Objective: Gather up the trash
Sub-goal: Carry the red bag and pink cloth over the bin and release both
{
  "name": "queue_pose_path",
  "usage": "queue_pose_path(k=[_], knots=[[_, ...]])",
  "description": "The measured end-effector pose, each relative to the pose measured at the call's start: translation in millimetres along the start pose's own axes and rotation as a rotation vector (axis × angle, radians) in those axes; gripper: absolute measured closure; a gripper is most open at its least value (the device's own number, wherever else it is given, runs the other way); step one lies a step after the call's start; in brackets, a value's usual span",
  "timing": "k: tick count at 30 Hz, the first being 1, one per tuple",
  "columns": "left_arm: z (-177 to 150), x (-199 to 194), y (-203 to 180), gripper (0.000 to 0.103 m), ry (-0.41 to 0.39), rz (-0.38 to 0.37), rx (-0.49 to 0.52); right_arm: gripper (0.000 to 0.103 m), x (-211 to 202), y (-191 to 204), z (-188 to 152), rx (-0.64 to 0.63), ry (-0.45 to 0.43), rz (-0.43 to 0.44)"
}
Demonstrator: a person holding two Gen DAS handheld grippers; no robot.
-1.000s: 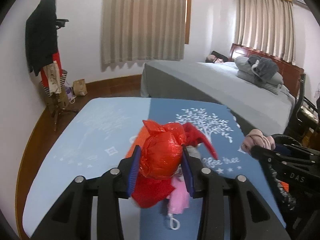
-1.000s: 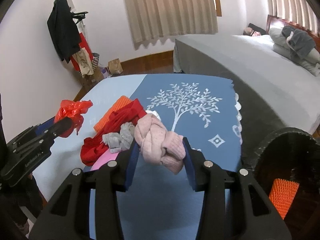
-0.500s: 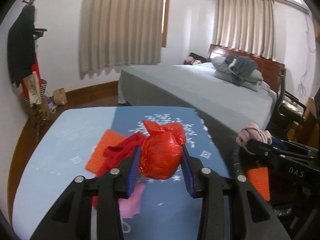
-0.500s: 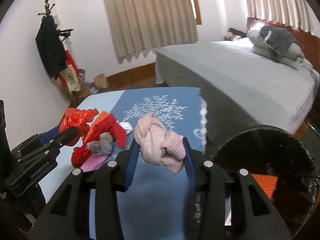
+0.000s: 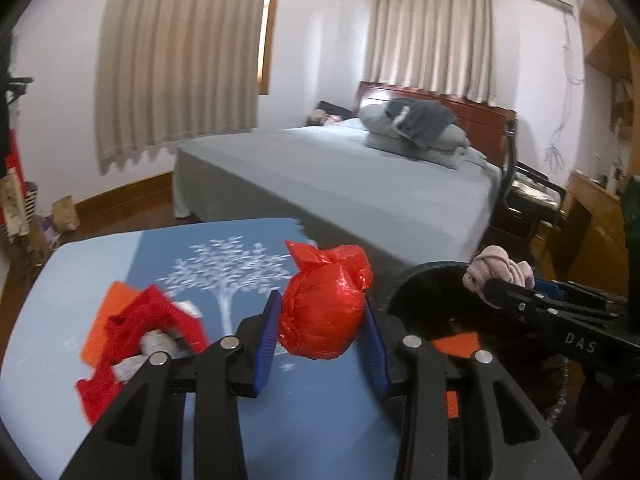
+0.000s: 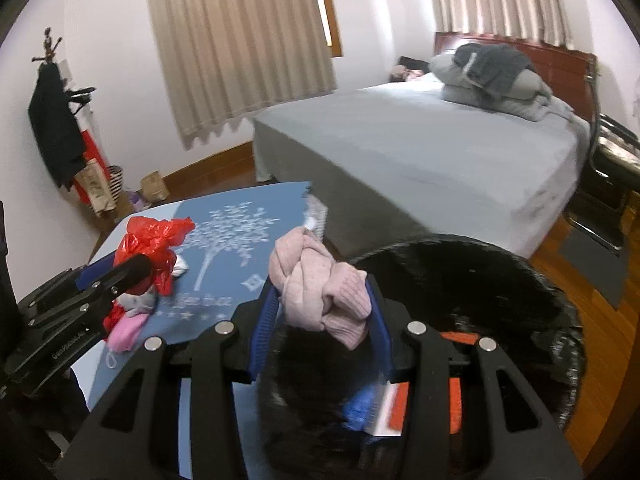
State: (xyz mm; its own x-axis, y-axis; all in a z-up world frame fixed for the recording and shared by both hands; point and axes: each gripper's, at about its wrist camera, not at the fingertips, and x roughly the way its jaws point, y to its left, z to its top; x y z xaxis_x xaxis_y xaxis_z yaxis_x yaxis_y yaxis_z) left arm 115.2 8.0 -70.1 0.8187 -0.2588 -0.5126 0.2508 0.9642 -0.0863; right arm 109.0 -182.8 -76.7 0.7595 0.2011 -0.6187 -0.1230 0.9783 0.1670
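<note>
Both tools moved binward: left tool [image 5: 322, 330] clamps red bag [image 5: 324, 312], right tool [image 6: 320, 316] pink cloth [image 6: 316, 284].

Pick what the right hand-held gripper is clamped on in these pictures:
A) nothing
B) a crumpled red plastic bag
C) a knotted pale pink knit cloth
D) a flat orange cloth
C: in the right wrist view, the right hand-held gripper has its blue pads pressed on the knotted pale pink knit cloth, above the black-lined trash bin.
</note>
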Motion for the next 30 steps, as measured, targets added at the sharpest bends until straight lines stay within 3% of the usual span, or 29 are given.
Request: queue_pose_path(k=[20,24,30], knots=[[6.3,57.3,-113.0,0.064,0.044,-0.207,0.117,0.061,-33.0,-115.2,-20.3,0.101,-0.020,-0.195],[4.5,65.6,-125.3,0.058,0.057,-0.245,0.132,0.051,-33.4,-128.6,-22.9,0.115,-0.019,-0.228],[3.9,71.5,-123.0,0.027,0.053,-0.229,0.122,0.016,-37.7,-137.8,-26.2,0.136,-0.053,-0.275]])
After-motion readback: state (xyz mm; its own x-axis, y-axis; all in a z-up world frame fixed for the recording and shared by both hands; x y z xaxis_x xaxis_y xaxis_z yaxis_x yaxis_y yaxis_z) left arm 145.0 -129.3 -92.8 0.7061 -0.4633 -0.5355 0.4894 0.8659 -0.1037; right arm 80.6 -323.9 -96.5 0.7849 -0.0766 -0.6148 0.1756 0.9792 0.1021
